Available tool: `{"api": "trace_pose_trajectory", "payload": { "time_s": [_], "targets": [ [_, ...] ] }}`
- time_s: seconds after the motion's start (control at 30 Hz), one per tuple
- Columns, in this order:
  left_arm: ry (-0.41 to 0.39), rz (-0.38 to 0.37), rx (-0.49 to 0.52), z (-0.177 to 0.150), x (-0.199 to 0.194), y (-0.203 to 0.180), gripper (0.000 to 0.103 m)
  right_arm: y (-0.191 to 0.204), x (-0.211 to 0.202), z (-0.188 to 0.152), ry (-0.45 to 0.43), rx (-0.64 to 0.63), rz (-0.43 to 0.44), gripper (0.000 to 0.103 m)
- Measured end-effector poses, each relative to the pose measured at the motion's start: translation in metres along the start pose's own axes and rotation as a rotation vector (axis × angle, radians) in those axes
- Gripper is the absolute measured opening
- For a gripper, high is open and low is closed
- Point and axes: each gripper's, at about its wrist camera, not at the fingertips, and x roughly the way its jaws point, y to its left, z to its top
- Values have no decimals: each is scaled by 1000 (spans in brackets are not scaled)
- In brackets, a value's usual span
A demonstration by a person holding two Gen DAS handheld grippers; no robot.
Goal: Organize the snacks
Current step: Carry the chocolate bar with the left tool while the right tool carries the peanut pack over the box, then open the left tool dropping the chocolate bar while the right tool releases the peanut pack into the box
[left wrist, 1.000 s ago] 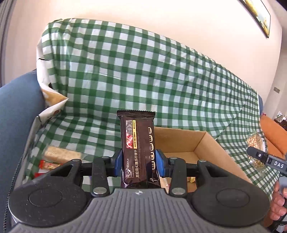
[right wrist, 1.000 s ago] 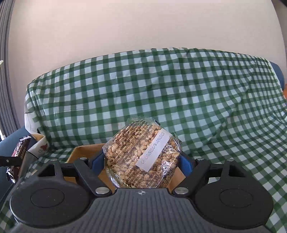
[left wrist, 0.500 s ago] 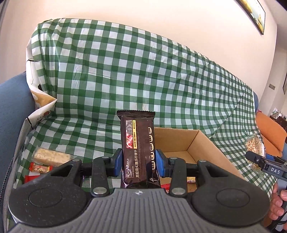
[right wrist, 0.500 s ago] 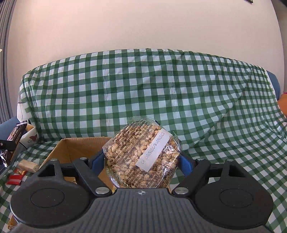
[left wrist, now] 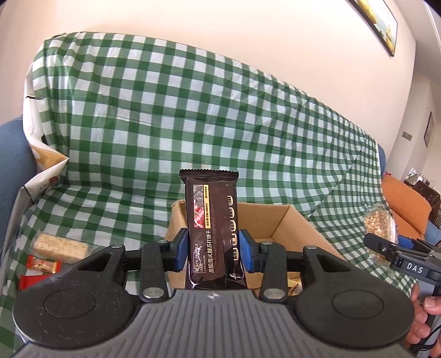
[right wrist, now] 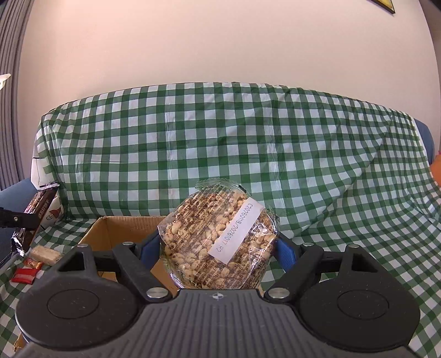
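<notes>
Left wrist view: a green-and-white checked cloth (left wrist: 193,115) drapes a sofa's seat and back below a cream wall with a framed picture (left wrist: 377,22) at the upper right. The left gripper (left wrist: 213,247) is closed partway on a dark cracker packet (left wrist: 210,231), its blue pads pressing both long sides so the packet stands upright. Behind it an open cardboard box (left wrist: 284,220) sits on the seat. Near the seat's left edge lie a pale puffed bar (left wrist: 59,245) and two small red packets (left wrist: 41,265). At the right, the right gripper (left wrist: 383,242) holds a nut snack bag (left wrist: 379,223), with an orange cushion (left wrist: 405,206) beyond and a hand (left wrist: 424,316) on the handle.

Right wrist view: the fingers stand wide, clamped on the round nut snack bag's sides above the box; its white label reads slantwise. Only this view shows grey curtains (right wrist: 11,82) at the left and the sofa back's whole width. The cracker packet appears at the far left edge, over the small packets.
</notes>
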Motion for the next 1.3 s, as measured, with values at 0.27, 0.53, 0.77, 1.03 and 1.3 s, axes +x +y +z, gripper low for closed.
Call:
{"api": "trace_pose_trajectory", "payload": {
  "time_s": [0.27,0.53,0.77,1.03,1.3],
  "targets": [
    [-5,-34,-3,0,6,-4,42,2,8,2,7,-41,15,84],
    [-1,-67,7,-2,11,-11,42,5,13,3,10,-66,24,84],
    [3,-94,32,-5,14,-18,42,5,16,4,14,-77,25,84],
    [-3,-122,43,-6,17,-22,42,6,17,4,13,-87,29,84],
    [30,-182,34,-7,21,-25,49,7,20,3,23,-94,7,90]
  ]
}}
